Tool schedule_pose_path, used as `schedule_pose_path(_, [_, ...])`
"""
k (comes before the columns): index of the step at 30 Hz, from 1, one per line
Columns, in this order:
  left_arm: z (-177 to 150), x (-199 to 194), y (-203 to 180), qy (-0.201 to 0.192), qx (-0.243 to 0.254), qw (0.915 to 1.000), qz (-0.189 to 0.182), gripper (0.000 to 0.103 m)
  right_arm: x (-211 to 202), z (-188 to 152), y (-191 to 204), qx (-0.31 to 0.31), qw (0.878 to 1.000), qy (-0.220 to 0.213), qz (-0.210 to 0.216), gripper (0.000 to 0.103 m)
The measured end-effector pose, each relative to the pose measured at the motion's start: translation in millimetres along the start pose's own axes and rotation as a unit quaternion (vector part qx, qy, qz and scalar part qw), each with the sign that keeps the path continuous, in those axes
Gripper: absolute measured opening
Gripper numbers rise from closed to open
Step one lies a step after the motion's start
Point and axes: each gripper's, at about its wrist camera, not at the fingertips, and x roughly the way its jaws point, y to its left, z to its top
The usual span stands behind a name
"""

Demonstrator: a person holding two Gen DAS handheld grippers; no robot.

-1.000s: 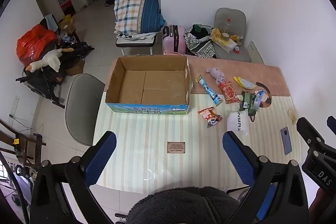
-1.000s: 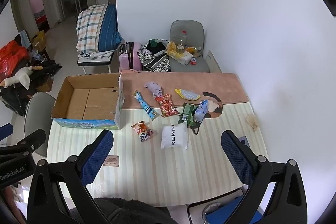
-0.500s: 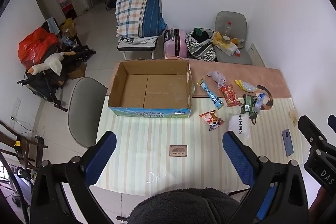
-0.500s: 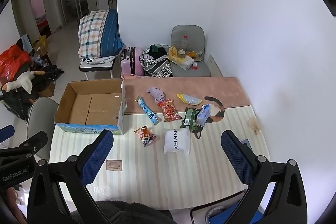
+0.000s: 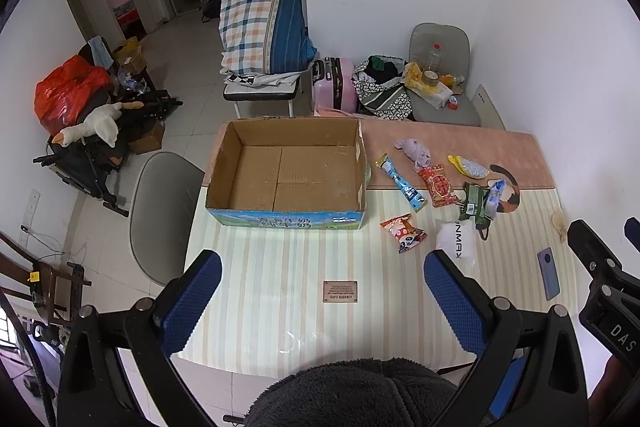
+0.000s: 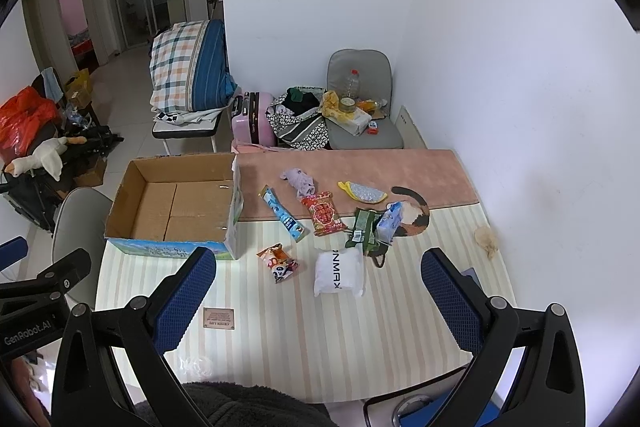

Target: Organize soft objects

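An empty open cardboard box (image 5: 288,171) (image 6: 180,205) stands at the table's far left. To its right lie several soft packets: a white pouch (image 5: 458,242) (image 6: 339,273), an orange snack bag (image 5: 403,231) (image 6: 278,262), a red packet (image 5: 438,185) (image 6: 323,213), a blue stick pack (image 5: 400,182) (image 6: 282,213), a lilac cloth (image 5: 414,151) (image 6: 299,181), a yellow pouch (image 5: 468,166) (image 6: 362,191) and green and blue packs (image 5: 478,201) (image 6: 374,227). My left gripper (image 5: 322,291) and right gripper (image 6: 318,293) are both open and empty, held high above the table's near edge.
A phone (image 5: 548,273) lies at the table's right side, a small brown card (image 5: 340,291) near the front. A grey chair (image 5: 160,211) stands left of the table. Beyond are a chair with clutter (image 6: 360,115), a pink suitcase (image 6: 252,119) and folded bedding (image 6: 190,67).
Both grippers have risen and drawn back a little, so the table and its objects look smaller. Nothing on the table has moved.
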Motion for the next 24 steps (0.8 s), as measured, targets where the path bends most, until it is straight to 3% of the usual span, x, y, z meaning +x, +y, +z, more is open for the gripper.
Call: schedule_pose_path(24, [13.5, 4.3, -15.3, -0.005, 0.008, 1.0000, 0.000, 0.103, -1.5, 5.5, -7.9, 0.000, 1.000, -0.010, -0.001, 0.103])
